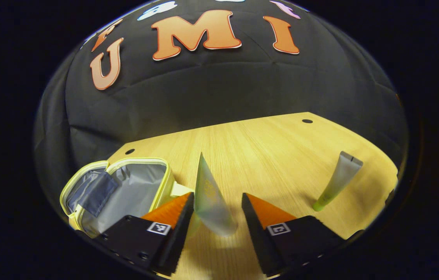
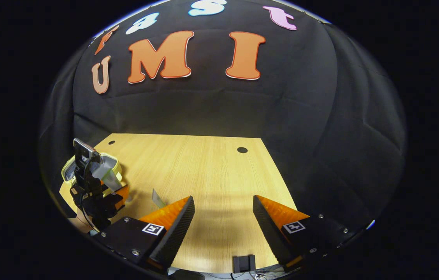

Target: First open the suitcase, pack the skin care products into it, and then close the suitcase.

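In the left gripper view, the left gripper [image 1: 217, 202] at bottom centre has its jaws wide apart, with a translucent frosted tube [image 1: 209, 200] standing between them, leaning against the left finger; whether the right finger touches it cannot be told. At lower left the yellow-trimmed suitcase [image 1: 126, 190] lies open, its grey lining showing. A second, green-capped tube [image 1: 338, 181] stands tilted at right on the wooden table [image 1: 266, 151].

In the right gripper view, the right gripper [image 2: 223, 206] at bottom centre gapes wide over the table [image 2: 204, 167], grasping nothing. At far left are the left gripper [image 2: 116, 196] and the suitcase [image 2: 112, 161].
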Demonstrator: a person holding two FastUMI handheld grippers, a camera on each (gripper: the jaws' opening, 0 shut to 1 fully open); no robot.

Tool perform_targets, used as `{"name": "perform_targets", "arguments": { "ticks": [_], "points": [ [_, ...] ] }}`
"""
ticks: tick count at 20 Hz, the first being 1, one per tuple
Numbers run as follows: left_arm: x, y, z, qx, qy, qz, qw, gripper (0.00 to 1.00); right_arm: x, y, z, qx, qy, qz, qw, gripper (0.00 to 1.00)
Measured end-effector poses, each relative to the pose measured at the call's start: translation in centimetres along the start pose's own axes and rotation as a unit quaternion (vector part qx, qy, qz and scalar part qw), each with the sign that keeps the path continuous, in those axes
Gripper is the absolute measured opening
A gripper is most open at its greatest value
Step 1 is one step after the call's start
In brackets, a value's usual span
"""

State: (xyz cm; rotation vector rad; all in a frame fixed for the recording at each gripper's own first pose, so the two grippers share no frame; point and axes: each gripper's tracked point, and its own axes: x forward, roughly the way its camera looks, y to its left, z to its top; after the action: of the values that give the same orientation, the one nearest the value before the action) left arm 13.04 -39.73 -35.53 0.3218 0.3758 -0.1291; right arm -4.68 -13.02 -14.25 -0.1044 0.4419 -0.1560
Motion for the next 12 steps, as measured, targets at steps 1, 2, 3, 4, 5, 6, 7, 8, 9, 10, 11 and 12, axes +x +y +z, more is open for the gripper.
{"name": "perform_targets", "arguments": {
  "ticks": [1, 2, 3, 4, 5, 6, 7, 8, 9, 10, 11, 12],
  "points": [
    [0.1, 0.1, -0.2, 0.001, 0.0, 0.003, 1.0, 0.61, 0.0, 0.2, -0.1, 0.0, 0.001, 0.001, 1.0, 0.95],
    [0.1, 0.2, -0.2, 0.006, 0.0, 0.008, 1.0, 0.49, -0.1, 0.2, -0.3, -0.002, 0.003, 0.002, 1.0, 0.95],
    [-0.2, 0.1, 0.2, 0.015, -0.003, 0.01, 1.0, 0.46, -0.2, 0.4, -0.3, -0.003, 0.003, 0.003, 1.0, 0.95],
    [-0.3, -0.1, 0.6, 0.022, -0.008, 0.011, 1.0, 0.46, -0.3, 0.5, -0.3, -0.004, 0.004, 0.003, 1.0, 0.95],
    [-0.4, -0.2, 0.7, 0.027, -0.011, 0.013, 0.999, 0.43, -0.3, 0.5, -0.3, -0.004, 0.004, 0.003, 1.0, 0.96],
    [-0.4, -0.4, 0.7, 0.029, -0.014, 0.012, 0.999, 0.43, -0.4, 0.5, -0.4, -0.003, 0.006, 0.003, 1.0, 0.95],
    [-0.3, -0.8, 0.7, 0.029, -0.016, 0.008, 0.999, 0.42, -0.4, 0.5, -0.4, -0.002, 0.007, 0.002, 1.0, 0.95],
    [-0.1, -1.2, 0.2, 0.028, -0.009, 0.002, 1.0, 0.42, -0.4, 0.4, -0.6, -0.002, 0.008, 0.001, 1.0, 0.95],
    [0.1, -1.5, -0.9, 0.022, 0.004, -0.006, 1.0, 0.42, -0.4, 0.2, -0.7, 0.0, 0.011, 0.0, 1.0, 0.96],
    [-0.1, -1.5, -1.5, 0.018, 0.012, 0.001, 1.0, 0.43, -0.4, 0.1, -0.9, 0.003, 0.013, 0.0, 1.0, 0.96],
    [0.2, -1.7, -0.8, 0.024, -0.003, 0.002, 1.0, 0.39, -0.5, 0.1, -1.0, 0.005, 0.015, -0.001, 1.0, 0.95],
    [0.3, -1.8, -1.1, 0.035, 0.005, 0.007, 0.999, 0.38, -0.5, 0.0, -1.1, 0.005, 0.016, -0.002, 1.0, 0.95]
  ]
}}
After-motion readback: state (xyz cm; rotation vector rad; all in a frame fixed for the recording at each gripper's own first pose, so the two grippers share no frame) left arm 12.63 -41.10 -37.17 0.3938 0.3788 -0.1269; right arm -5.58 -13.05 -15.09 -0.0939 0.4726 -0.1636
